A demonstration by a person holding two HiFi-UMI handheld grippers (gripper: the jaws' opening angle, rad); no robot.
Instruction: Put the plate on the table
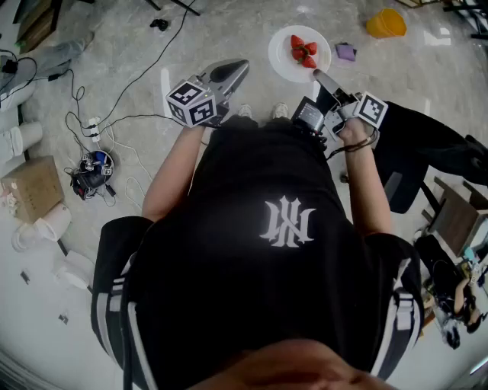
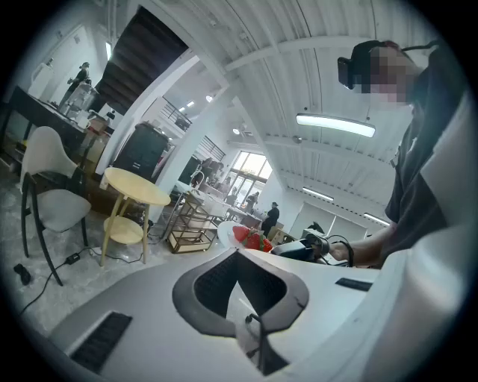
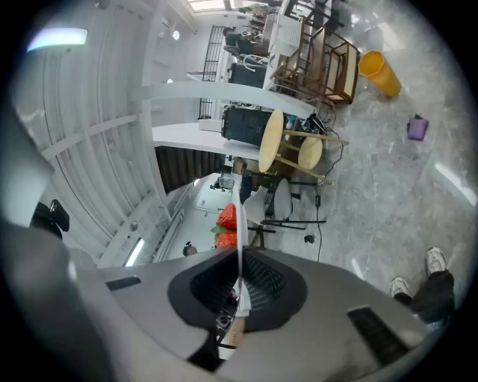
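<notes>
A white plate [image 1: 284, 59] carrying strawberries [image 1: 303, 51] hangs over the marble floor in the head view. My right gripper [image 1: 319, 76] is shut on its near rim. The right gripper view shows the plate [image 3: 237, 216] edge-on between the pads, with the strawberries [image 3: 228, 218] on its left side. My left gripper [image 1: 239, 67] is held up beside it, shut and empty. From the left gripper view, plate [image 2: 226, 233] and strawberries [image 2: 250, 239] lie just beyond my jaws [image 2: 237, 298]. A round pale wooden side table [image 2: 135, 187] with a lower shelf stands some way off, and the right gripper view shows that table [image 3: 270, 142] too.
A yellow bucket [image 1: 386, 23] and a small purple object [image 1: 345, 52] lie on the floor beyond the plate. Cables [image 1: 122, 118] and a cardboard box [image 1: 30, 187] are at the left. A white chair [image 2: 52, 201] stands near the side table. A dark seat [image 1: 427, 145] is at my right.
</notes>
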